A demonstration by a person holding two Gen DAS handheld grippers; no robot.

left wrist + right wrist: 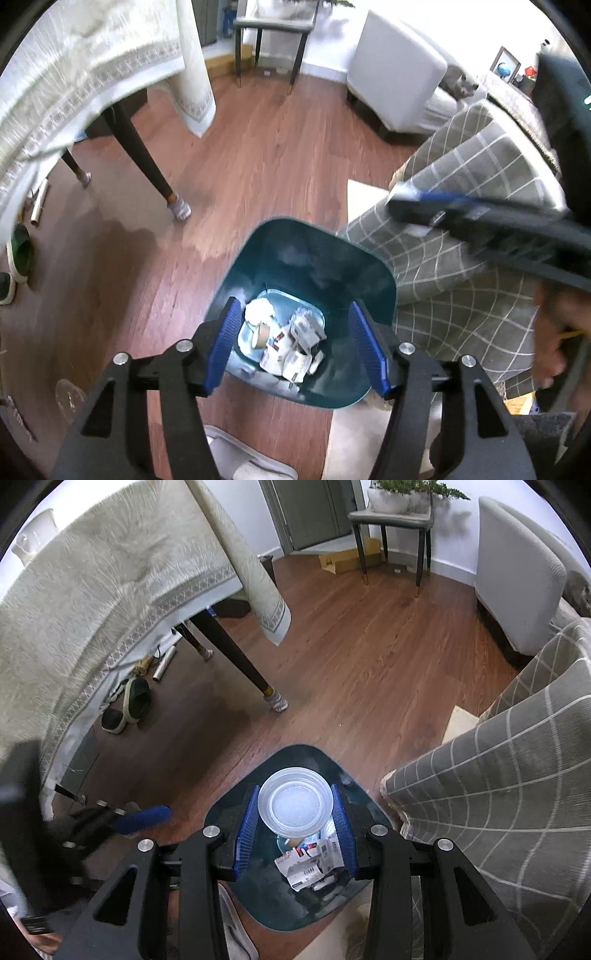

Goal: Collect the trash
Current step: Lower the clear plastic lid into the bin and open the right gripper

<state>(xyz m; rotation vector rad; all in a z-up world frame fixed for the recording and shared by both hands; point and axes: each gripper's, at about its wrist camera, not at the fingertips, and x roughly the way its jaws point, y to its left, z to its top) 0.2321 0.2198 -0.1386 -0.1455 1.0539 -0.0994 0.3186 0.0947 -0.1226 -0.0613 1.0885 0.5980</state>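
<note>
A teal trash bin stands on the wood floor, holding crumpled paper, cartons and a small cup. My left gripper is open and empty just above the bin's mouth. In the right wrist view my right gripper is shut on a clear plastic cup, held over the same bin, with paper trash visible below. The right gripper's blue fingers show blurred at the right of the left wrist view. The left gripper shows blurred at the lower left of the right wrist view.
A table with a cream cloth and dark legs stands at left, shoes beneath it. A grey checked sofa is right of the bin. A white armchair and side table stand at the back.
</note>
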